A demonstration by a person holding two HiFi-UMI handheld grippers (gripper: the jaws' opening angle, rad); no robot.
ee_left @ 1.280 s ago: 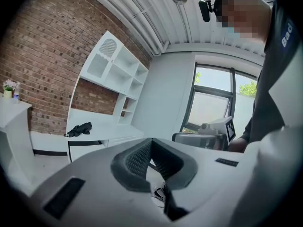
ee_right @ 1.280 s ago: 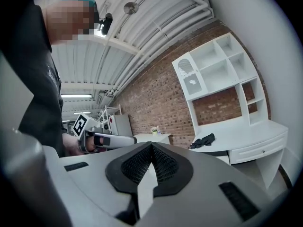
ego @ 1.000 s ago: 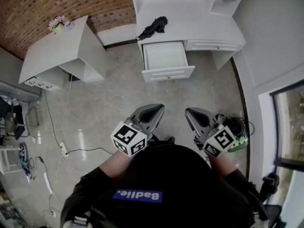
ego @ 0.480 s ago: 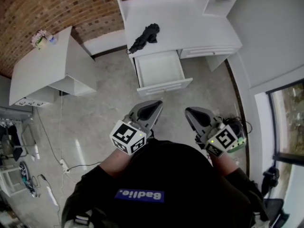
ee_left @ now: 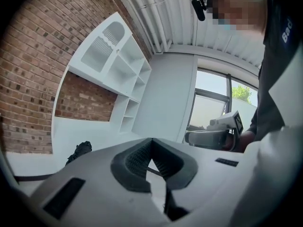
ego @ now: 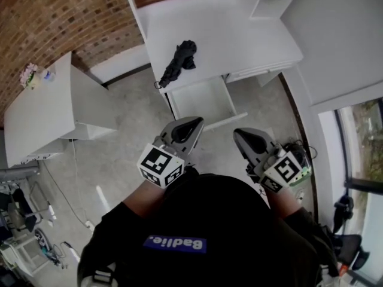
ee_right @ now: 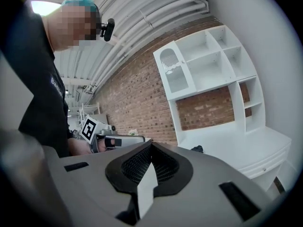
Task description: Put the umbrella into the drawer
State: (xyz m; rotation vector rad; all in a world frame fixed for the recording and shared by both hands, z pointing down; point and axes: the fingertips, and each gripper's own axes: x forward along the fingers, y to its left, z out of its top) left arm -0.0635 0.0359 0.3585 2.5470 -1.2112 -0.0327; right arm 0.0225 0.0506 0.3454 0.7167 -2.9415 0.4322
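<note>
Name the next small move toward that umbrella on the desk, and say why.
Probably bring the left gripper forward to the umbrella and open it: it and the right gripper are shut, empty, short of the desk, while the umbrella lies on top, near the open drawer.

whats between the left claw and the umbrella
In the head view, the open drawer sits between the left claw and the umbrella.
</note>
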